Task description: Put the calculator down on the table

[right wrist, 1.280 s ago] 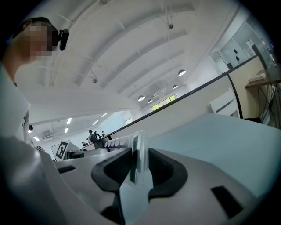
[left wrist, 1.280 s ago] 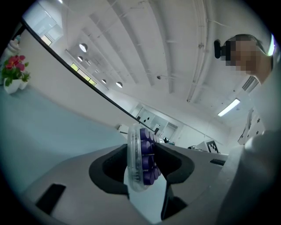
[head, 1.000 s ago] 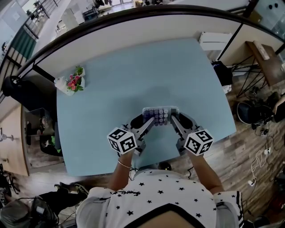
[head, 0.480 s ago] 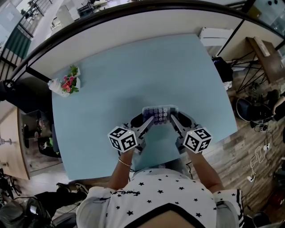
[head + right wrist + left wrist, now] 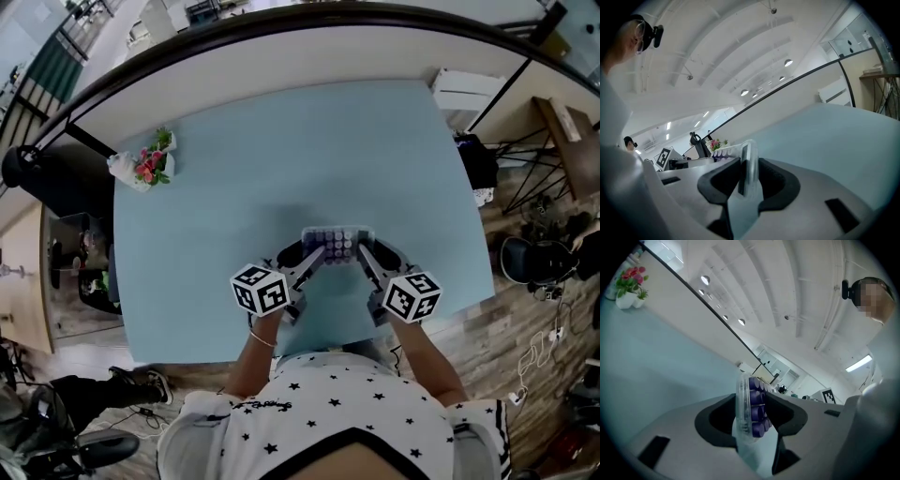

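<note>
A small calculator [image 5: 337,244] with purple keys and a clear casing hangs just above the near middle of the light blue table [image 5: 281,159]. My left gripper [image 5: 315,257] is shut on its left edge, and my right gripper [image 5: 362,255] is shut on its right edge. In the left gripper view the calculator [image 5: 751,406] stands edge-on between the dark pads, purple keys facing right. In the right gripper view the clear edge of the calculator [image 5: 746,169] sits clamped between the pads. Whether it touches the table I cannot tell.
A small white pot of pink flowers [image 5: 145,169] stands at the table's far left corner. A white rail and dark curved edge run behind the table. Wooden floor, a chair and cables lie to the right [image 5: 544,253].
Both grippers have sunk a little toward the table with the calculator between them. Their grip looks unchanged.
</note>
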Demonstrator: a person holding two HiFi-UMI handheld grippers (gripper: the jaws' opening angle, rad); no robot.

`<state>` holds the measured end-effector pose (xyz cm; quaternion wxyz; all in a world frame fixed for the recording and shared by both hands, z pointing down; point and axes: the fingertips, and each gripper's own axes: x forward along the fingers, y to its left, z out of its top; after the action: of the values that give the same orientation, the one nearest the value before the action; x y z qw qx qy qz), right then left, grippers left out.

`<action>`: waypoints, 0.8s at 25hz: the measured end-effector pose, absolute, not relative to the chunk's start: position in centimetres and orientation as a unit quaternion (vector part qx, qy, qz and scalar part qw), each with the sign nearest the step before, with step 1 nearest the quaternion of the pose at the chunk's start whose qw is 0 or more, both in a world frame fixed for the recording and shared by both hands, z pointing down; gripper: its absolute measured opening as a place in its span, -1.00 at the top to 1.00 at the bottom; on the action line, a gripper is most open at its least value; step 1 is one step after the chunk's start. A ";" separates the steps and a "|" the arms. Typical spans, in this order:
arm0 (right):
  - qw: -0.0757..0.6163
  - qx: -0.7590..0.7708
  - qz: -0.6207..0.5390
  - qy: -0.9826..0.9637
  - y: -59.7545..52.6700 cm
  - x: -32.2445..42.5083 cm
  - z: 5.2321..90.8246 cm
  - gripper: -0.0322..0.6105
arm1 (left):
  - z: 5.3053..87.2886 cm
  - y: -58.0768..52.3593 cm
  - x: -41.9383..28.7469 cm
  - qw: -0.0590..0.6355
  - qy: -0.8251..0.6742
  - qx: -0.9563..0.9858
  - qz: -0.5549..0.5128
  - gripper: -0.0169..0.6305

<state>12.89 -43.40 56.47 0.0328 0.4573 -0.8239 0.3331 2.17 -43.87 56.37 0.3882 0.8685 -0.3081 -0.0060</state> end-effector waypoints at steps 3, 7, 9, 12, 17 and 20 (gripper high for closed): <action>0.039 0.450 0.338 -0.826 -43.6 13.5 56.8 0.57 | 56.7 -43.8 2.7 0.390 -0.317 0.865 -0.004 0.33; 0.045 0.447 0.345 -0.824 -43.7 13.8 57.6 0.57 | 57.4 -43.9 3.1 0.394 -0.323 0.861 0.002 0.33; 0.049 0.446 0.349 -0.823 -43.8 13.9 58.0 0.57 | 57.9 -44.0 3.2 0.396 -0.325 0.859 0.008 0.32; 0.058 0.445 0.355 -0.820 -43.8 14.2 58.7 0.57 | 58.7 -44.0 3.4 0.398 -0.327 0.857 0.020 0.32; 0.074 0.446 0.360 -0.816 -43.8 14.3 59.6 0.56 | 59.7 -44.0 3.4 0.406 -0.331 0.851 0.030 0.31; 0.077 0.446 0.366 -0.813 -44.0 14.1 60.1 0.55 | 60.2 -44.2 3.2 0.411 -0.333 0.848 0.035 0.31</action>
<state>14.12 -43.98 60.06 0.0766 0.4457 -0.8133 0.3661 3.19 -44.15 60.24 0.4108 0.8481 -0.3328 0.0347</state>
